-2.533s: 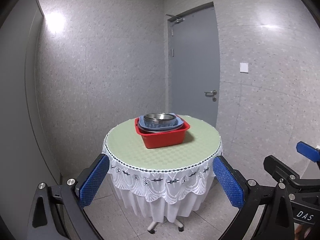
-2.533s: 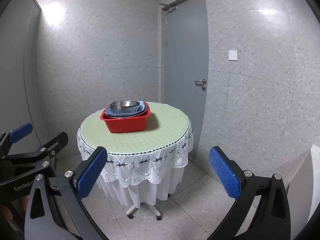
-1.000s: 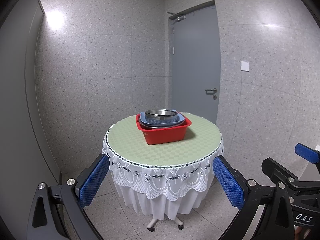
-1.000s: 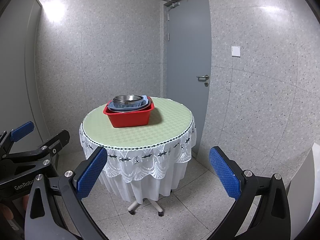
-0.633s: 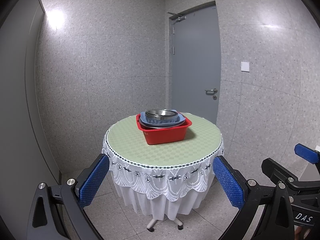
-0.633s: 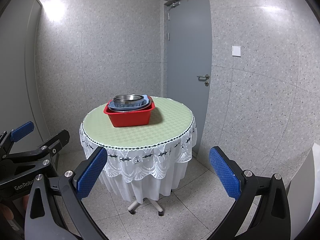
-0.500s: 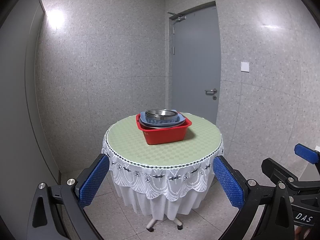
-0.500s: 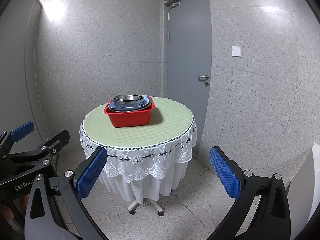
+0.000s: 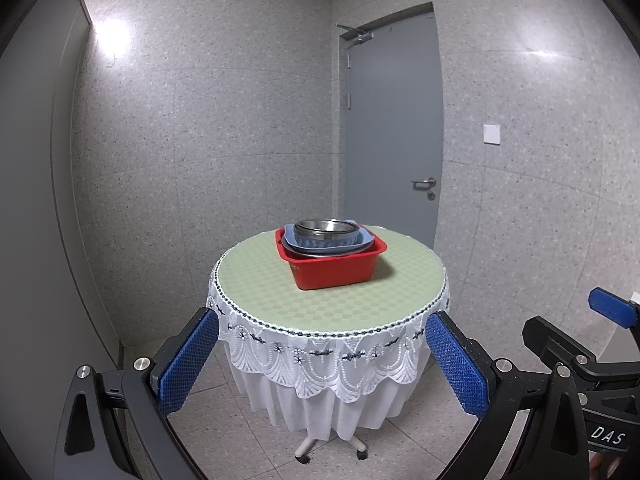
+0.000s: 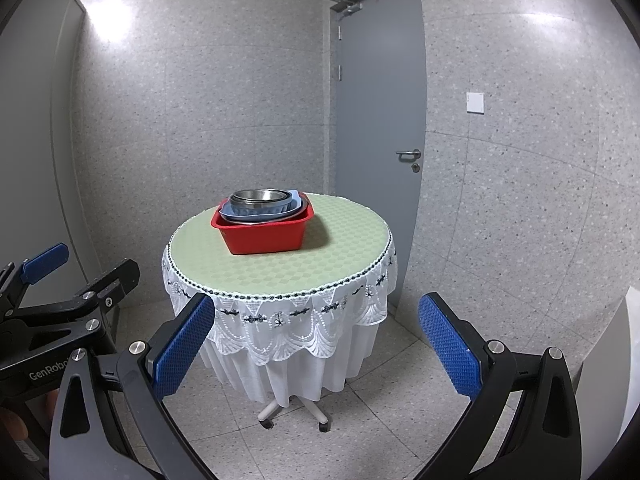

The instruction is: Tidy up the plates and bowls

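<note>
A red plastic tub [image 9: 335, 268] [image 10: 266, 234] stands on a round table [image 9: 280, 300] [image 10: 344, 248] with a green cloth and white lace skirt. Stacked in the tub are a grey dish, a blue square plate [image 9: 320, 244] [image 10: 260, 211] and a steel bowl [image 9: 326, 230] [image 10: 258, 197] on top. My left gripper [image 9: 322, 360] is open and empty, held short of the table's near edge. My right gripper [image 10: 316, 338] is open and empty, also short of the table. Each gripper shows at the edge of the other's view.
A grey door [image 9: 394, 128] [image 10: 380, 120] with a lever handle stands behind the table to the right. Speckled grey walls close the room. The floor [image 10: 360, 432] is tiled. The table stands on a wheeled base [image 10: 294, 410].
Both views have tilted up slightly since 2.5 s ago, so the table sits lower and a bit farther. Little has moved in the last second. Both grippers stay open.
</note>
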`<state>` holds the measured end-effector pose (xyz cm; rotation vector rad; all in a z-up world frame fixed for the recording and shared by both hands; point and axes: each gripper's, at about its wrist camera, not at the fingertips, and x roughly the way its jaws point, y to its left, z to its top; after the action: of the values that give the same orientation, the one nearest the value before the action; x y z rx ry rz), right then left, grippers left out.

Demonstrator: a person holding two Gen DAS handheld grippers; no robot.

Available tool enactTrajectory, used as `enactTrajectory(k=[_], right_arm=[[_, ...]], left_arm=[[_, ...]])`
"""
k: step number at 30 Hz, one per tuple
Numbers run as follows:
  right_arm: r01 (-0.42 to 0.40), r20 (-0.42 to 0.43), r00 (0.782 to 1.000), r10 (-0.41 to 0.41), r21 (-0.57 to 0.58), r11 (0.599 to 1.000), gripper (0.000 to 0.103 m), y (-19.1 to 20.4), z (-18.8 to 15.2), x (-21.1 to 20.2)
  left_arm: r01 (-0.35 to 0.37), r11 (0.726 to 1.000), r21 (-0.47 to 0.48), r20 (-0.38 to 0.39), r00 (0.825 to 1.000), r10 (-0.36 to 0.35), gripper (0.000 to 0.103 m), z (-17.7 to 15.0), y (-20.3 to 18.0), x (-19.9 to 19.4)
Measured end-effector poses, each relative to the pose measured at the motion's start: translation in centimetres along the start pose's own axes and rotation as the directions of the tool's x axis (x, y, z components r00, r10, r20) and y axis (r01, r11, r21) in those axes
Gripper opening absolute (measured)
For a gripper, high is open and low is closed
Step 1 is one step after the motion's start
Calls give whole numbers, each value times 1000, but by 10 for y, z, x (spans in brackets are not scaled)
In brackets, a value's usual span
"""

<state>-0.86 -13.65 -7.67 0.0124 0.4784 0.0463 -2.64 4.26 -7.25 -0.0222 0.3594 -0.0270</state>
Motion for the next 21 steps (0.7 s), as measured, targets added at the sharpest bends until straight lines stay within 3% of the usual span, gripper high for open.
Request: enactTrajectory(k=[21], right_arm=[[-6,1,1000,6,-1,1000,103,-2,3,1]], left_arm=[[-5,1000,0,-2,1000,5,102,1,-3,-1]])
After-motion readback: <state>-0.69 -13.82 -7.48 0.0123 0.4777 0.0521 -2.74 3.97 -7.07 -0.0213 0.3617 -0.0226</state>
